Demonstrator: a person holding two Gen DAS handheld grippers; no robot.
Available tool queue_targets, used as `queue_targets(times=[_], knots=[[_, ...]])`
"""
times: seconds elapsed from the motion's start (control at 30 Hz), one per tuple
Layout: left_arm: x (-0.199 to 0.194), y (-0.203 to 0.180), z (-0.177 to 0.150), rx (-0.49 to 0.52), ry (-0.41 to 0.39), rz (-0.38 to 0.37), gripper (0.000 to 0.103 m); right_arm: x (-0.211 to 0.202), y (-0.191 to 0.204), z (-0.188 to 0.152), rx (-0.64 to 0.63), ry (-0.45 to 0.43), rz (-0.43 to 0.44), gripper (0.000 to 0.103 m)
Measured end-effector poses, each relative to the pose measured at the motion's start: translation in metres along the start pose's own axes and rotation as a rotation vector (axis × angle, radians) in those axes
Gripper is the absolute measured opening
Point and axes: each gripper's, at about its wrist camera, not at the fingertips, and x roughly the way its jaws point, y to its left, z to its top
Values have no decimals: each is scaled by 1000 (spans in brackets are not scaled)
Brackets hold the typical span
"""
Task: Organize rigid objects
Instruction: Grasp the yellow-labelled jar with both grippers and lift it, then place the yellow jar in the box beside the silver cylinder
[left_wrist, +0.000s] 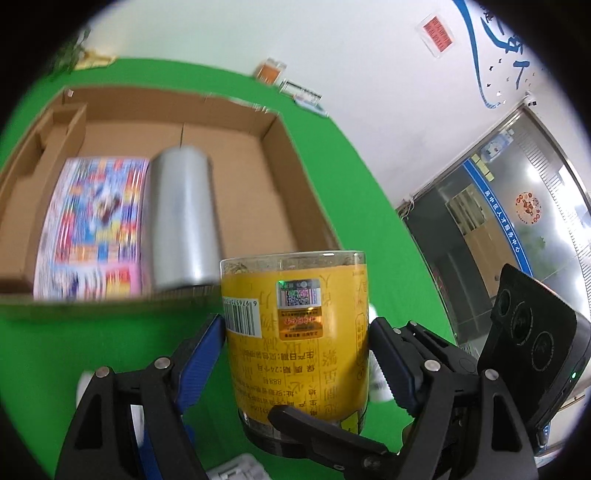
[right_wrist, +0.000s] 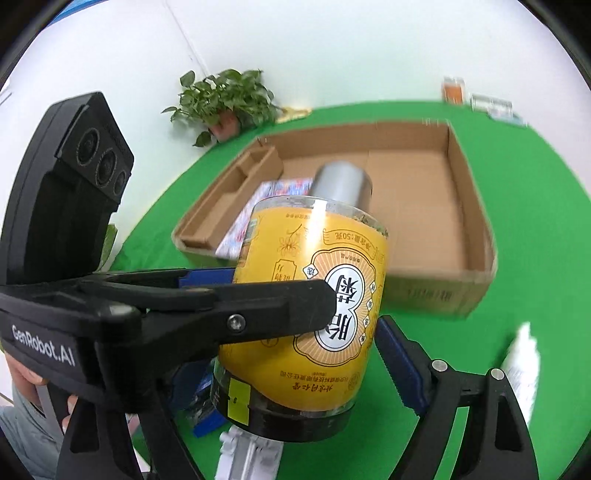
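A clear jar with a yellow label (left_wrist: 295, 332) (right_wrist: 306, 295) hangs upside down, black lid at the bottom, above the green table (left_wrist: 351, 206) in front of the cardboard box. My left gripper (left_wrist: 295, 325) is shut on its sides, with the blue pads (left_wrist: 210, 332) pressing left and right. My right gripper (right_wrist: 291, 350) is shut on the same jar, and its right pad (right_wrist: 395, 362) sits against the glass. In the right wrist view the left gripper's black finger (right_wrist: 258, 306) crosses the label. The right gripper's finger (left_wrist: 314, 432) crosses the jar's lower part in the left wrist view.
The open cardboard box (left_wrist: 288, 155) (right_wrist: 472, 206) behind the jar holds a colourful book (left_wrist: 92, 221) and a silver cylinder (left_wrist: 184, 218) lying beside it. A white bottle (right_wrist: 521, 362) lies on the table to the right. A white plastic item (right_wrist: 243, 454) lies below. A potted plant (right_wrist: 225, 99) stands at the back.
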Motion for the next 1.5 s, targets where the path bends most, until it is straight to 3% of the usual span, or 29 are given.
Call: queue_targets(times=[0.2, 0.43, 0.73, 0.9, 1.03, 1.1, 1.2, 1.33, 1.4, 1.43, 1.5], knots=[[-4, -11, 48, 38, -33, 21, 79, -10, -10, 58, -34, -26, -8, 84], [12, 6, 82, 1, 2, 29, 79, 13, -30, 116, -54, 38, 6, 84], [70, 34, 90, -104, 138, 22, 80, 75, -78, 123, 22, 192, 22, 84], [85, 30, 91, -85, 182, 49, 78, 87, -90, 112, 38, 241, -23, 83], [67, 25, 91, -56, 145, 89, 75, 102, -107, 105, 138, 265, -34, 83], [53, 27, 87, -52, 128, 72, 75, 108, -110, 100, 147, 279, -50, 84], [21, 30, 74, -19, 35, 128, 75, 112, -112, 93, 167, 278, -57, 85], [-30, 43, 49, 39, -115, 234, 75, 78, -106, 85, 171, 143, 6, 97], [-52, 63, 36, 42, -156, 319, 75, 52, -103, 78, 131, 52, -40, 97], [-58, 73, 32, 34, -159, 354, 75, 44, -103, 74, 111, 25, -71, 96], [-65, 101, 21, 7, -156, 436, 75, 35, -104, 68, 92, 9, -122, 82]])
